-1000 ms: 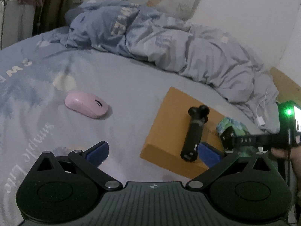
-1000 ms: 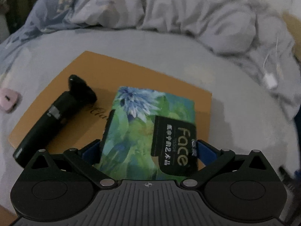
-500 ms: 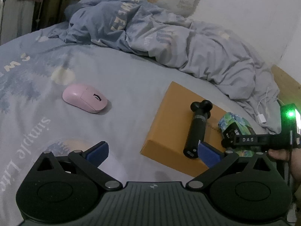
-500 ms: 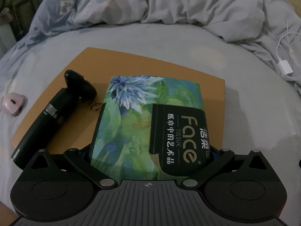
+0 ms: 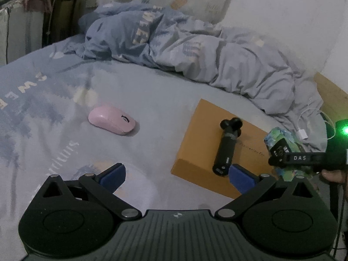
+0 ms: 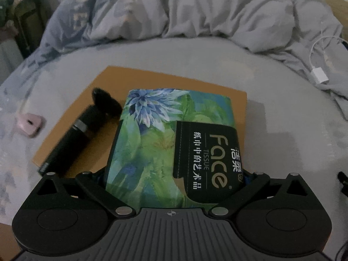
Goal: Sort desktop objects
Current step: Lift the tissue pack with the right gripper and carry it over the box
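Note:
A green floral tissue pack (image 6: 174,134) lies over the right part of a flat orange box (image 6: 152,80) on the bed. My right gripper (image 6: 174,174) is shut on the pack's near end, and its fingers are mostly hidden by the pack. A black cylindrical handle (image 6: 76,137) lies on the box just left of the pack. In the left wrist view my left gripper (image 5: 176,171) hangs open over the sheet, with nothing between its blue pads. Beyond it I see a pink mouse (image 5: 111,123), the box (image 5: 200,143), the handle (image 5: 227,146), the pack (image 5: 280,139) and the right gripper (image 5: 304,158).
A crumpled grey-blue duvet (image 5: 195,50) is heaped across the far side of the bed. A white charger and cable (image 6: 318,76) lie to the right of the box. The wooden bed frame (image 5: 330,93) edges the right side. Bare sheet lies around the mouse (image 6: 29,124).
The tissue pack has slid deeper between my right gripper's fingers, which have closed against its sides. The left gripper has drawn back a little and stayed open.

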Motion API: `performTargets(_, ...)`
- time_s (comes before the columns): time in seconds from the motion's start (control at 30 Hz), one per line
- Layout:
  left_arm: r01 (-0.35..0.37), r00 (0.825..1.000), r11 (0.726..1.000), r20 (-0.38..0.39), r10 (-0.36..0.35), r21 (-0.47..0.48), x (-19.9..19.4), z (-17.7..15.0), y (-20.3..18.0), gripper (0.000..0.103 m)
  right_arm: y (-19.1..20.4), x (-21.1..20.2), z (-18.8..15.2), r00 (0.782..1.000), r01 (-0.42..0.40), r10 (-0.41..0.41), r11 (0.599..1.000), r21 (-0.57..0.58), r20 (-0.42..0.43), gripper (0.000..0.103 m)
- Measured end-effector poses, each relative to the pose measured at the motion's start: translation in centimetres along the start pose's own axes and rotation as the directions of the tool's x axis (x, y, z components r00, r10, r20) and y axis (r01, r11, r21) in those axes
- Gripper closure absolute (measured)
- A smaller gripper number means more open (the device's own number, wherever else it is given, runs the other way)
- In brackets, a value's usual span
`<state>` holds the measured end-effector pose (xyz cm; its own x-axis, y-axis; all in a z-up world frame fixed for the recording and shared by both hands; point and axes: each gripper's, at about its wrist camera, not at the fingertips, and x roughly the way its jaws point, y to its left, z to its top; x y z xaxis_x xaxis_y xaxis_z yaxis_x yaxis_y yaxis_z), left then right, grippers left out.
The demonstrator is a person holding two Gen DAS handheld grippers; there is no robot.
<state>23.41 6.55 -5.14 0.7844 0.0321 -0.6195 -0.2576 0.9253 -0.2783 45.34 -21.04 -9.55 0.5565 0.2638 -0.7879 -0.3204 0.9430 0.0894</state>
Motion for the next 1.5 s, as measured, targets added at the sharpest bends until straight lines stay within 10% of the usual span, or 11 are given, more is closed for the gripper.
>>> performTargets(0.63, 0.017, 0.997, 0.996, 0.076, -0.023, 0.086, -8.5, -0.8, -2.1, 0.0, 2.4, -13.8, -3.7, 0.992, -0.07, 0.074, 0.997, -0.04, 0.104, 0.002)
performTargets(1.5, -0.025, 0.999, 0.985, 0.049, 0.017, 0.171, -13.9, -6.7, -1.2, 0.0, 9.6, -20.5, -16.4, 0.988, -0.122, 0.128, 0.99, -0.073, 0.082, 0.002)
